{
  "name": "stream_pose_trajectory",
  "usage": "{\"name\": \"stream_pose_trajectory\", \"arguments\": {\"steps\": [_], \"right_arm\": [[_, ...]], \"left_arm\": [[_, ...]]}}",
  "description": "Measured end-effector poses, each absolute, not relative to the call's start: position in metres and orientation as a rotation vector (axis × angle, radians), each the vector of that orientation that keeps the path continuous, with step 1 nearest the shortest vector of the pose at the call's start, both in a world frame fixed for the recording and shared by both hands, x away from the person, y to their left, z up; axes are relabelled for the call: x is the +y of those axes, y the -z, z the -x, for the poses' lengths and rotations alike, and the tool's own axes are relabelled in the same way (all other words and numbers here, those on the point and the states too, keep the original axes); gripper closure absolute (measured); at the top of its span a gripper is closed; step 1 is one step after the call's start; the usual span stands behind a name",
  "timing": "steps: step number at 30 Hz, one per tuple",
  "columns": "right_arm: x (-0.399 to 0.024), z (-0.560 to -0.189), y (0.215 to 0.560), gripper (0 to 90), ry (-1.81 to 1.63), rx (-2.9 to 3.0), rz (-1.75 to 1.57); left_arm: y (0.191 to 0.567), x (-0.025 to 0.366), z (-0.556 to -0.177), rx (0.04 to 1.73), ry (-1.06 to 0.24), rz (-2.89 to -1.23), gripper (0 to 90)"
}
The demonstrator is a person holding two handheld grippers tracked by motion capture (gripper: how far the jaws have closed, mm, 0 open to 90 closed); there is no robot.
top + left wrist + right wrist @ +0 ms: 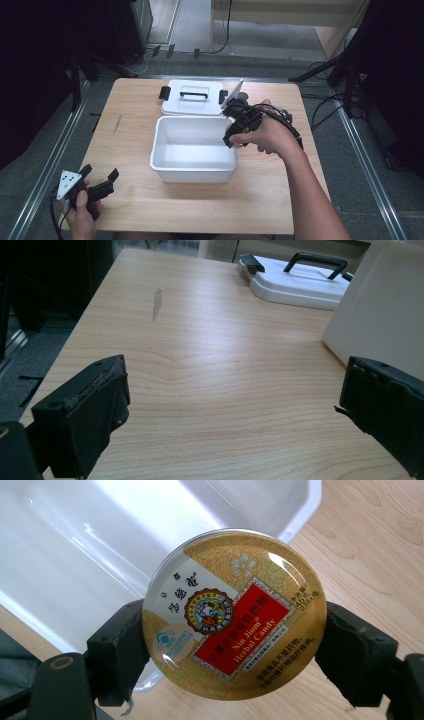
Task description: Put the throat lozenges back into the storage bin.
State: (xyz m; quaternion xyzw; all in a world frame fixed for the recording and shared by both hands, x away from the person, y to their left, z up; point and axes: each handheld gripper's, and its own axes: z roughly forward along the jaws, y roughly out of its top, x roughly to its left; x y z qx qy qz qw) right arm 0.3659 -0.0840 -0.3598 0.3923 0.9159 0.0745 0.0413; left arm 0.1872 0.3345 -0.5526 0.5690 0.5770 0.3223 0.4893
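Firmly in right gripper (235, 645): candy tin (234, 614)

Round gold candy tin (234, 615) over white bin (75, 555).

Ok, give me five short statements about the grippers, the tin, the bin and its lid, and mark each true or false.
1. The right gripper clamps a round candy tin. True.
2. The white bin has its lid on. False: the lid lies on the table behind it.
3. The left gripper holds the lid's handle. False: its jaws are open over bare wood.
4. The tin is over the bin's right rim. True.
5. The bin is full of tins. False: its inside looks empty.
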Motion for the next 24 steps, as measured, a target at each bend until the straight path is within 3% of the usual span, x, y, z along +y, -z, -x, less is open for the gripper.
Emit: {"name": "stream_pose_trajectory", "arguments": {"steps": [24], "right_arm": [[-0.047,-0.36,0.371,20.3,-0.257,2.861,-0.959]], "left_arm": [[0.553,0.335,-0.188,1.401,-0.779,-1.385,0.0]]}}
